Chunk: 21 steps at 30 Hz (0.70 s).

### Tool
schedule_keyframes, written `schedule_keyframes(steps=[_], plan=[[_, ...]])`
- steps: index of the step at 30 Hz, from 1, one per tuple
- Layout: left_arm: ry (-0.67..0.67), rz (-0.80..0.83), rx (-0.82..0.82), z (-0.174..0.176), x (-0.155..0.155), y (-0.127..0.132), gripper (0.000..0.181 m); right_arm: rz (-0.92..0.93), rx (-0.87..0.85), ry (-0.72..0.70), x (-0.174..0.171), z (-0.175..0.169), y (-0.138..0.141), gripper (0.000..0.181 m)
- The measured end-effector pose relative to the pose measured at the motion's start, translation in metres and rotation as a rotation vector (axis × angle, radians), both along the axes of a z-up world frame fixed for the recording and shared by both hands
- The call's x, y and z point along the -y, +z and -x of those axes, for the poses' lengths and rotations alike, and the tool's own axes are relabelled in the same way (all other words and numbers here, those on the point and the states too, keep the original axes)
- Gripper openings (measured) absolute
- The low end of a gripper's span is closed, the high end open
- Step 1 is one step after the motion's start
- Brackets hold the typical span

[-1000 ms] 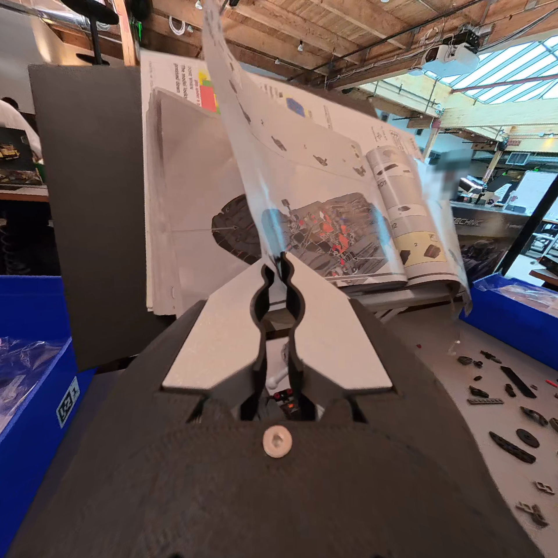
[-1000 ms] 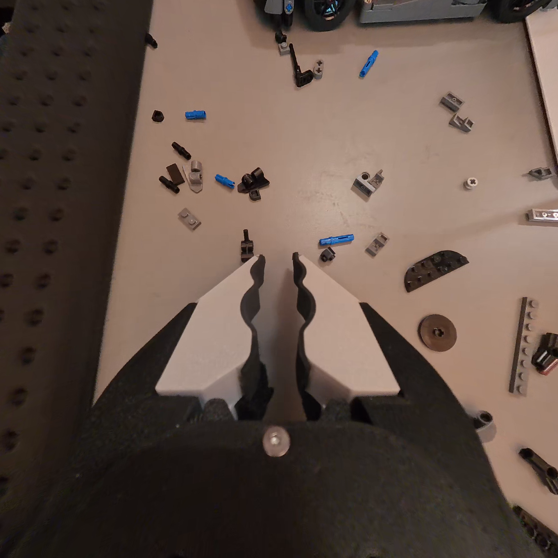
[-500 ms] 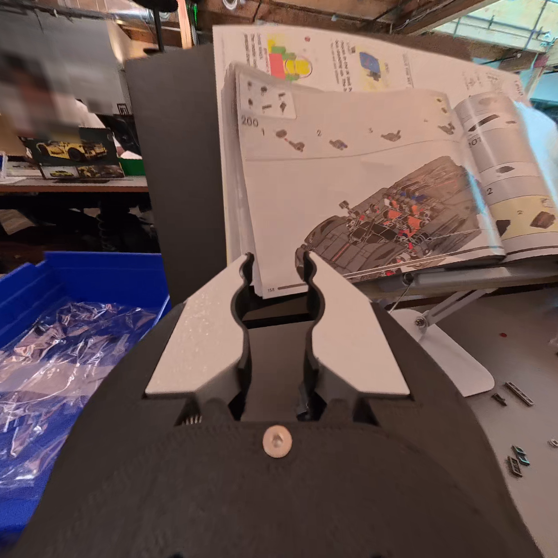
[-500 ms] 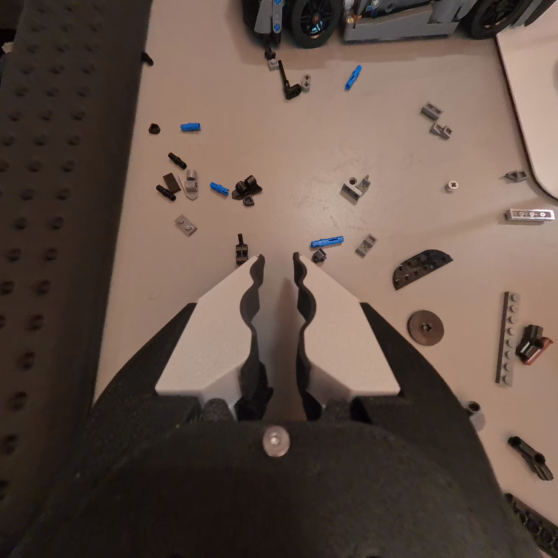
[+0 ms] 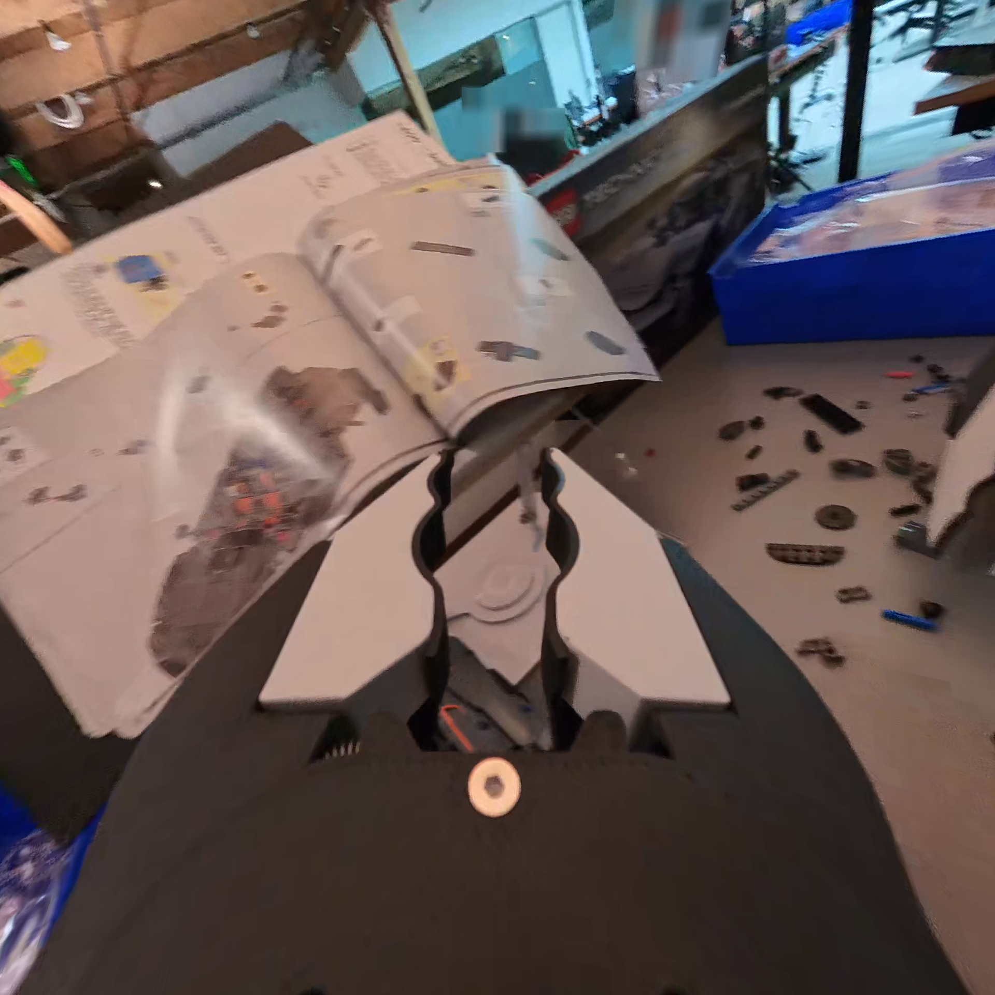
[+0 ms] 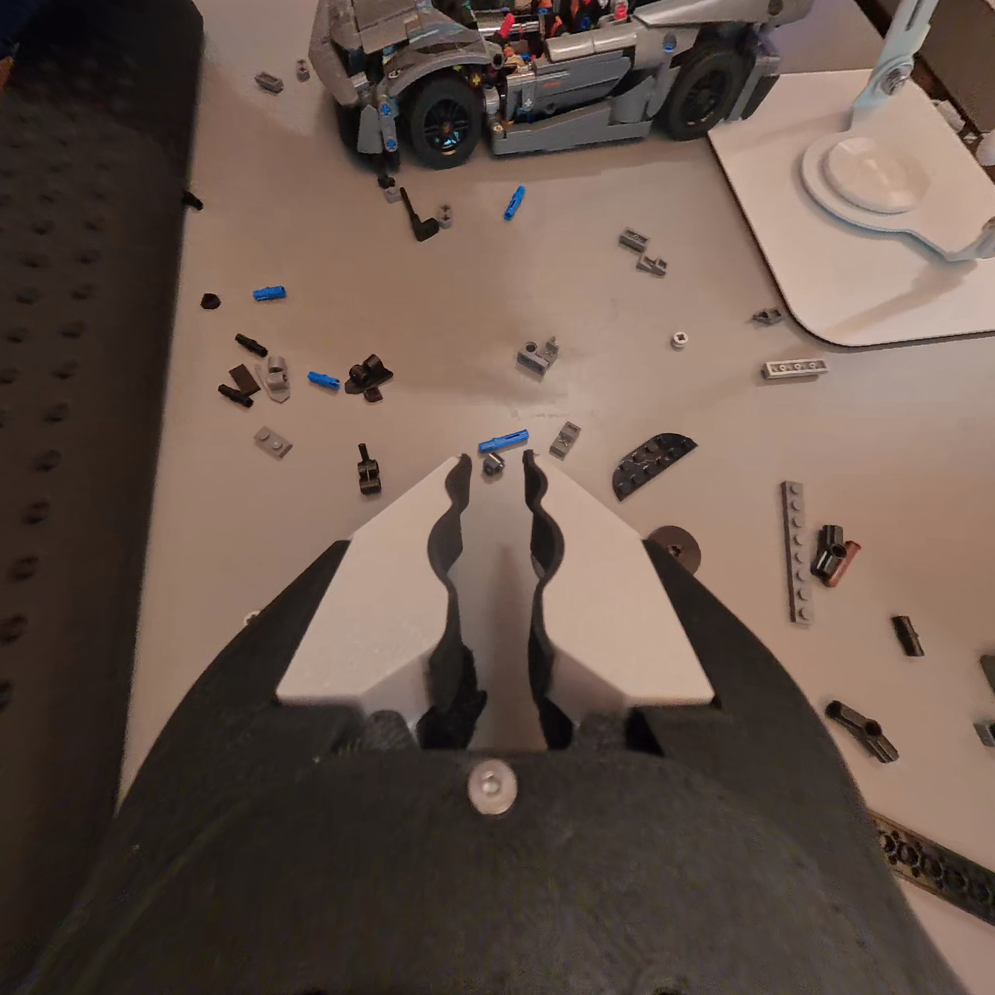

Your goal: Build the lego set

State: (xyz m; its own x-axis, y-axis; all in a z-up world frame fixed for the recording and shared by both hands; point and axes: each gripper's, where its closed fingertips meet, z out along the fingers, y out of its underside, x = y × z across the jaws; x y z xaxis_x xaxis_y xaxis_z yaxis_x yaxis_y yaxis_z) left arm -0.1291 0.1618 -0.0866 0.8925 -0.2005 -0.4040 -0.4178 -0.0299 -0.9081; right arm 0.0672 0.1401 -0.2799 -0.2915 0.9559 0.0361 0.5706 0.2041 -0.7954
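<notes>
Right gripper (image 6: 494, 457) hung narrowly parted over a small black piece (image 6: 491, 464), lined up to pinch it; left gripper (image 5: 492, 457) gaped empty near the booklet (image 5: 301, 377).

We can read nothing in either view. The open instruction book (image 5: 301, 377) carries printed lines and step boxes, and the sheet behind it (image 5: 226, 215) bears rows of print with coloured marks, but motion blur smears all of it past reading. The dark box (image 5: 662, 177) beyond the book has lettering along its side, also too blurred for us to make out. On the tabletop (image 6: 538, 301), the car model (image 6: 538, 81) and the loose pieces show no writing.
</notes>
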Motion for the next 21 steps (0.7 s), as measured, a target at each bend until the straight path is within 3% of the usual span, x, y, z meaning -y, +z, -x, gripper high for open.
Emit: schedule_keyframes(steps=[5,10,13,16,21], plan=[[-0.132,0.126,-0.122,-0.069,-0.007,-0.062,0.029,-0.019,0.003,-0.022,-0.006,0.002,-0.006,0.017],[-0.122,0.161,-0.377,-0.079,-0.013,-0.112,0.021,-0.030,-0.010,-0.038,-0.009,0.004,-0.005,0.017],[-0.163,0.170,-0.368,-0.089,-0.013,-0.120,0.022,-0.032,-0.012,-0.056,-0.013,0.004,-0.005,0.017],[-0.122,0.160,-0.429,-0.078,-0.017,-0.120,0.023,-0.038,-0.026,-0.065,-0.014,0.005,-0.003,0.017],[-0.056,0.136,-0.372,-0.052,-0.017,-0.106,0.024,-0.065,-0.059,-0.100,-0.019,0.009,0.005,0.017]])
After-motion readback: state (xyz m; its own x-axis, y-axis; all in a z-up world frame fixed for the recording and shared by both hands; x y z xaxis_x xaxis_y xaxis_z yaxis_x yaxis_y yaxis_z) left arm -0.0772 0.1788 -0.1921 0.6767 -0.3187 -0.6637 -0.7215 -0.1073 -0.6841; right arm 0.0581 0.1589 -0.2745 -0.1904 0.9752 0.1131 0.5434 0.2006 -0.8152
